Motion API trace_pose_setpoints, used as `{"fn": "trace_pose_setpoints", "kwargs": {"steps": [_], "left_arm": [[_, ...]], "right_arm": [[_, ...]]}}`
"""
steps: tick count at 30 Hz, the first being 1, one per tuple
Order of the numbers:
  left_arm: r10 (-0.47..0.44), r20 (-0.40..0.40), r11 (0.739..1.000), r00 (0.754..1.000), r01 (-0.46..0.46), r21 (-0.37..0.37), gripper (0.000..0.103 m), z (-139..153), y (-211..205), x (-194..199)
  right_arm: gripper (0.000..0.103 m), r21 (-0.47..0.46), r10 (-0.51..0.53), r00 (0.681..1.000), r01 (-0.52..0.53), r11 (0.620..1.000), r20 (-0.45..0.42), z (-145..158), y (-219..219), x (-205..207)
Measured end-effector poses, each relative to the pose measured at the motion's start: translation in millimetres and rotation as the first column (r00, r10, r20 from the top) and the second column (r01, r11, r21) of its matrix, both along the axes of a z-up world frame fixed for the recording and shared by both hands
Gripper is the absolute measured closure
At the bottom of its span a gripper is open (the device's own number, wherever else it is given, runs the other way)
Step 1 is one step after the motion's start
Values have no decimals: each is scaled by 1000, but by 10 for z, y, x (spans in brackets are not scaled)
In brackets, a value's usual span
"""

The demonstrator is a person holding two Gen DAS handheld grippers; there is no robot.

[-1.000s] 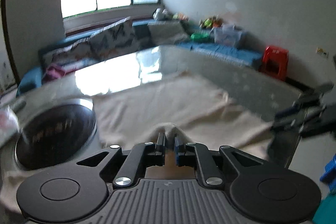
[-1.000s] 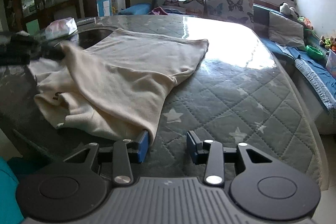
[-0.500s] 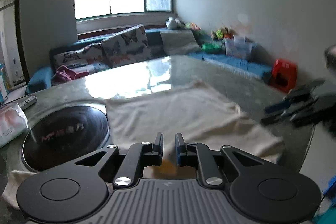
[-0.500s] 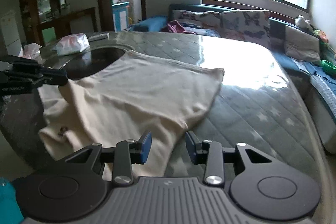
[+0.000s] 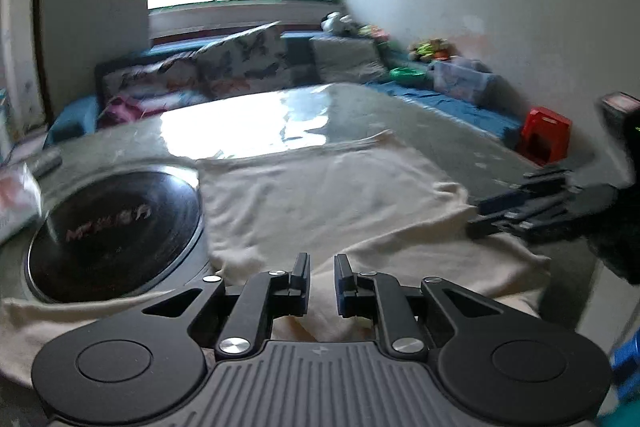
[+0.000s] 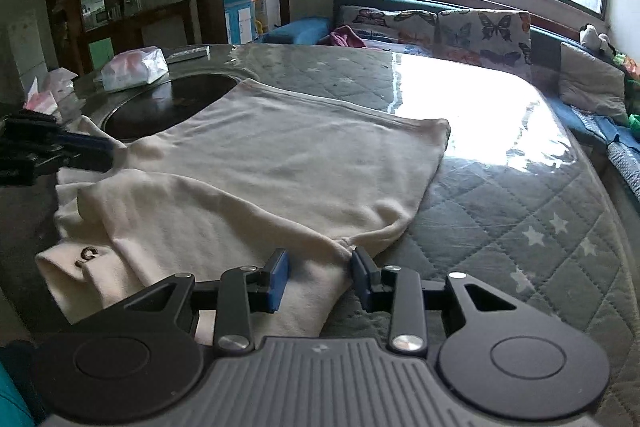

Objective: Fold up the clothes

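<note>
A cream shirt (image 6: 280, 163) lies spread on the quilted grey table (image 6: 520, 211), partly folded over itself, with one sleeve end at the near left. It also shows in the left wrist view (image 5: 320, 195). My left gripper (image 5: 321, 281) is open just above the shirt's near edge, nothing between its fingers. My right gripper (image 6: 320, 273) is open with its fingers either side of the shirt's near corner fold. The right gripper also shows in the left wrist view (image 5: 516, 211), and the left gripper in the right wrist view (image 6: 60, 151).
A round black cooktop (image 5: 116, 227) is set into the table beside the shirt. A tissue pack (image 6: 134, 69) and a remote lie behind it. A sofa with butterfly cushions (image 6: 460, 27) lines the far side. A red stool (image 5: 546, 135) stands at the right.
My left gripper let go of the shirt and opened, and the cloth dropped flat. My right gripper, open throughout, moved in over the shirt's near corner.
</note>
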State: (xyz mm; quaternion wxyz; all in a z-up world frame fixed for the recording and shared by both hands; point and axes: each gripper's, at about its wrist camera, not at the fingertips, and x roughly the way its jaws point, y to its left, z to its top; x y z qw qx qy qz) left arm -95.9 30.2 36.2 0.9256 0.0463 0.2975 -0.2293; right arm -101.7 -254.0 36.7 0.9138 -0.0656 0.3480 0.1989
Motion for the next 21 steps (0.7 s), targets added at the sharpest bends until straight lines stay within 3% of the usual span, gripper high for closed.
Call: {"fn": "trace_pose_setpoints", "kwargs": {"steps": [3, 5, 8, 12, 14, 18, 21], "left_arm": [[36, -45, 999, 998, -37, -11, 59, -60, 39, 94], [35, -59, 999, 998, -36, -16, 59, -84, 49, 121], [27, -100, 999, 995, -31, -39, 63, -133, 44, 174], [31, -87, 999, 996, -33, -16, 97, -171, 8, 177], [51, -41, 999, 998, -51, -5, 100, -117, -4, 131], [28, 157, 998, 987, -37, 57, 101, 81, -75, -136], [27, 87, 999, 996, -30, 34, 96, 70, -26, -43]], "right_arm": [[69, -6, 2, 1000, -2, 1000, 16, 42, -10, -29], [68, -9, 8, 1000, -8, 1000, 25, 63, -1, -34], [68, -11, 14, 1000, -13, 1000, 27, 61, 24, -13], [68, -10, 23, 999, -23, 1000, 30, 56, 56, 0], [68, -7, 21, 999, -21, 1000, 29, 50, 55, 6], [67, -9, 23, 999, -23, 1000, 27, 32, 67, 7], [67, -11, 26, 999, -26, 1000, 28, 28, 73, 13]]}}
